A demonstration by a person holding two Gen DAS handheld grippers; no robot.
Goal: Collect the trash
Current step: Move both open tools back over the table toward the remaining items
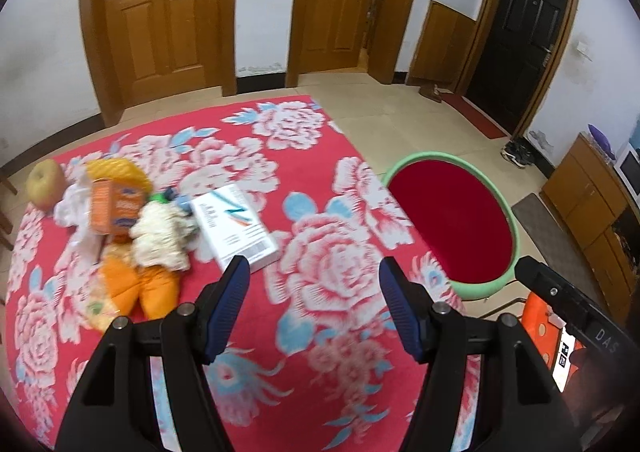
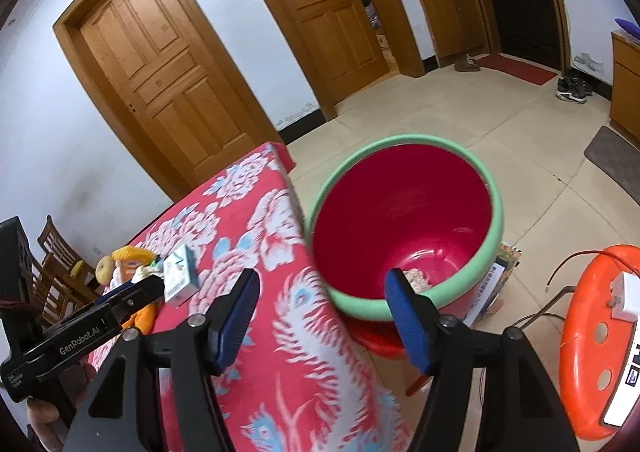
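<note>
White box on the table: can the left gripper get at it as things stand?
Probably yes. The left gripper is open with nothing between its jaws, and the white box lies flat just ahead on the cloth. Only the crumpled paper touches its left side; the near edge looks free.

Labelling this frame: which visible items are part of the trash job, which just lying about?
Job: crumpled tissue, orange wrappers, orange carton, white box, red bin already holding one scrap.
Lying about: apple, orange stool, shoes.
</note>
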